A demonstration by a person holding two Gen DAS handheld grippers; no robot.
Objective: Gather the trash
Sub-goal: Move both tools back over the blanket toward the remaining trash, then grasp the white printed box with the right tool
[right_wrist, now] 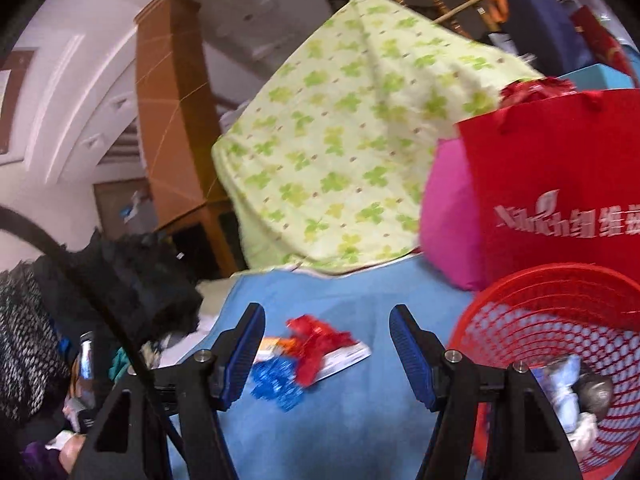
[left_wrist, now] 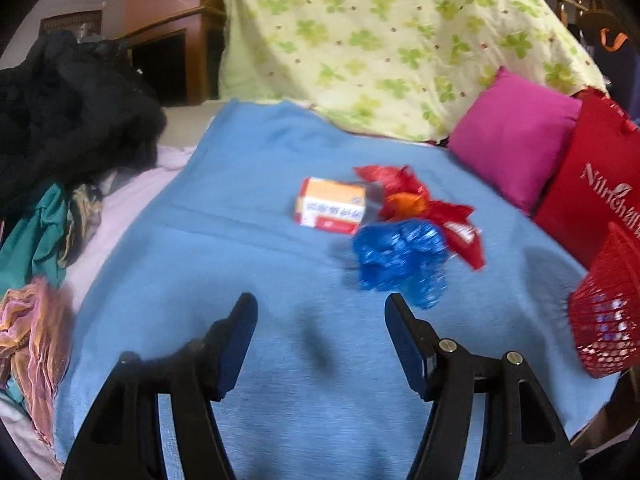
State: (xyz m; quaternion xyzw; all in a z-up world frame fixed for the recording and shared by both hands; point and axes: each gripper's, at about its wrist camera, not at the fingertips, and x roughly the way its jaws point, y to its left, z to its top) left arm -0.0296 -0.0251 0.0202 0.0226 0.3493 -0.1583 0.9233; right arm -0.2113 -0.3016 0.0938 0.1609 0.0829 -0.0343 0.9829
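On a blue blanket (left_wrist: 248,264) lies a small heap of trash: a crumpled blue foil wrapper (left_wrist: 400,258), a red wrapper (left_wrist: 432,208) and an orange-and-white carton (left_wrist: 331,206). My left gripper (left_wrist: 320,304) hovers open just short of the blue wrapper, nothing between its fingers. In the right wrist view the same blue wrapper (right_wrist: 276,380), red wrapper (right_wrist: 320,344) and carton (right_wrist: 269,347) lie ahead. My right gripper (right_wrist: 326,316) is open and empty. A red mesh basket (right_wrist: 560,292) stands at its right, with crumpled bits inside.
A pink cushion (left_wrist: 508,140) and a red paper bag (left_wrist: 592,192) stand at the blanket's right edge, beside the red basket (left_wrist: 604,312). A green-flowered quilt (left_wrist: 380,40) rises behind. Dark clothes (left_wrist: 68,108) and coloured scarves (left_wrist: 32,332) pile up on the left.
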